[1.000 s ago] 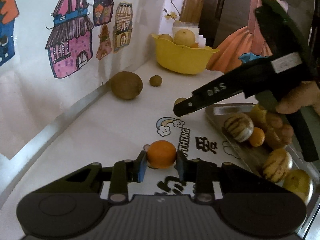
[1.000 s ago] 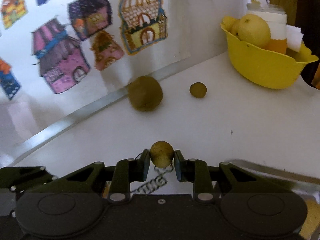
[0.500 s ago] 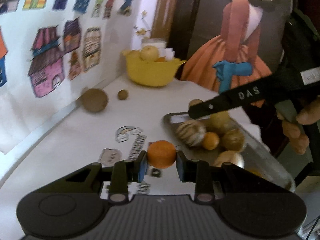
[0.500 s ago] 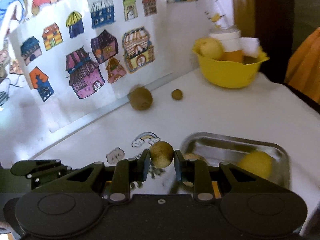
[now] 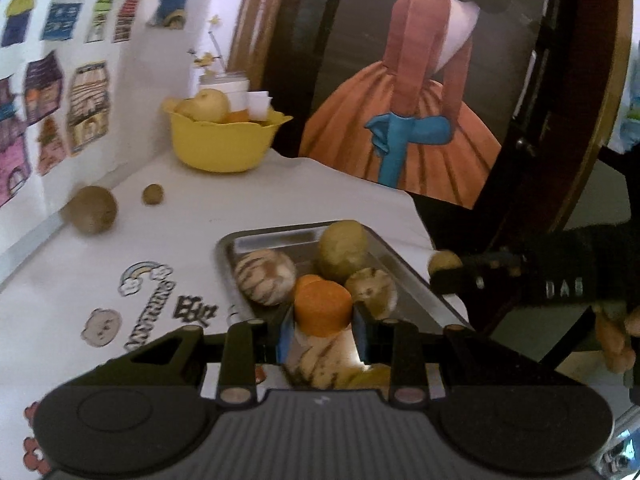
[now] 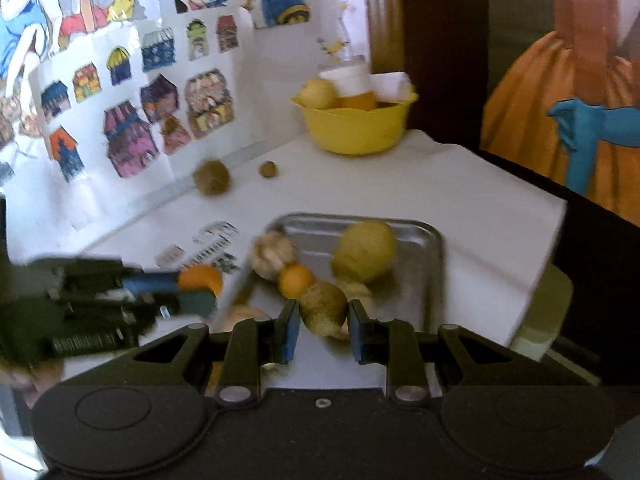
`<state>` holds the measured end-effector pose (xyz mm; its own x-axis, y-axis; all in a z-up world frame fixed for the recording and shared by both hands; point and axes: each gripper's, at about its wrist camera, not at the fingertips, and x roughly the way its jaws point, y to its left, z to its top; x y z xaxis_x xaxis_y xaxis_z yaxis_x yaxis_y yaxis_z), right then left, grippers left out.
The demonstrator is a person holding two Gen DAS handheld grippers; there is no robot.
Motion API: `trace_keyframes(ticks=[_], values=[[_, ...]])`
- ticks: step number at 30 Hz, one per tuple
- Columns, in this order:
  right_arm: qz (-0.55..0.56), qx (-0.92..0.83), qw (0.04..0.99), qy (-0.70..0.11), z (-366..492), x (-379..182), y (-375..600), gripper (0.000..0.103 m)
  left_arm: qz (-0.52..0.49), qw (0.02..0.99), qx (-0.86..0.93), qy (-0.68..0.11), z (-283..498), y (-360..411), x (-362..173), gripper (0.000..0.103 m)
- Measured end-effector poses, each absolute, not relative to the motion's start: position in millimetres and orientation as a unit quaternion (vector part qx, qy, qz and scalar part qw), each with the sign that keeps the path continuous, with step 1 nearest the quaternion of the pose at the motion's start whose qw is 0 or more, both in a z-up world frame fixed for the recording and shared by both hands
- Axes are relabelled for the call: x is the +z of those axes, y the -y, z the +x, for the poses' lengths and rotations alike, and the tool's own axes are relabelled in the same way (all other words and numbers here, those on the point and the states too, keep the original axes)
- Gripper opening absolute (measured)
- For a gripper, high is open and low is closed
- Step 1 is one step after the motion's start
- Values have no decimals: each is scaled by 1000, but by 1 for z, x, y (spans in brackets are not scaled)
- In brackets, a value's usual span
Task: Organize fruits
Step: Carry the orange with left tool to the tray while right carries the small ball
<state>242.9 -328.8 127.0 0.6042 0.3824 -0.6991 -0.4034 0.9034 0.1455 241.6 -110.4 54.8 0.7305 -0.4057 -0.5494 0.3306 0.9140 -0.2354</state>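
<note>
My left gripper [image 5: 323, 330] is shut on an orange [image 5: 322, 308] and holds it above the near end of a metal tray [image 5: 276, 240]. My right gripper [image 6: 323, 330] is shut on a small brown-green fruit [image 6: 323, 308] above the same tray [image 6: 434, 264]. The tray holds striped melons [image 5: 265, 282], a yellow-green fruit [image 5: 343, 254] and a small orange [image 6: 295, 280]. The right gripper also shows in the left wrist view [image 5: 444, 268], and the left gripper in the right wrist view [image 6: 200, 284].
A yellow bowl [image 5: 224, 146] with fruit stands at the back against the wall. A large brown fruit [image 5: 91, 215] and a small brown one [image 5: 153, 194] lie on the white table near the wall. The table's right edge [image 6: 548, 248] lies just past the tray.
Both grippers have lifted and swung right with their fruits, from over the bare table to above the tray. Both stay shut.
</note>
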Motion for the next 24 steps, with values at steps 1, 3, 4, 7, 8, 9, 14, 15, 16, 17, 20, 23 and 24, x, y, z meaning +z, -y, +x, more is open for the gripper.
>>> trace_keyframes(ticks=[1, 3, 4, 7, 8, 9, 14, 15, 16, 17, 20, 23, 24], values=[[-17, 215, 897, -386, 240, 123, 332, 28, -57, 927, -202, -310, 244, 115, 55, 34], [-18, 211, 898, -386, 232, 115, 340, 28, -49, 926, -211, -311, 245, 123, 55, 34], [-19, 210, 898, -386, 228, 111, 342, 28, -44, 924, -216, -312, 247, 128, 55, 34], [-21, 208, 898, -387, 215, 98, 348, 28, -36, 915, -236, -325, 251, 141, 52, 34], [-19, 210, 896, -390, 212, 94, 349, 28, -33, 912, -242, -329, 251, 144, 52, 34], [-18, 211, 894, -394, 209, 90, 350, 28, -28, 910, -248, -332, 252, 148, 51, 34], [-30, 210, 894, -395, 194, 77, 351, 28, -9, 901, -264, -345, 257, 165, 46, 34], [-33, 209, 894, -395, 192, 75, 351, 28, -4, 898, -266, -351, 259, 169, 44, 34], [-34, 209, 894, -394, 191, 74, 351, 28, 0, 896, -266, -356, 259, 172, 43, 34], [-35, 209, 895, -393, 190, 73, 352, 28, 6, 894, -265, -362, 260, 175, 41, 34], [-35, 207, 896, -392, 188, 71, 354, 28, 24, 889, -259, -377, 262, 184, 37, 34], [-34, 205, 896, -391, 187, 68, 355, 28, 31, 884, -256, -390, 264, 189, 34, 34], [-33, 205, 897, -391, 187, 68, 356, 28, 33, 883, -255, -394, 265, 191, 33, 34]])
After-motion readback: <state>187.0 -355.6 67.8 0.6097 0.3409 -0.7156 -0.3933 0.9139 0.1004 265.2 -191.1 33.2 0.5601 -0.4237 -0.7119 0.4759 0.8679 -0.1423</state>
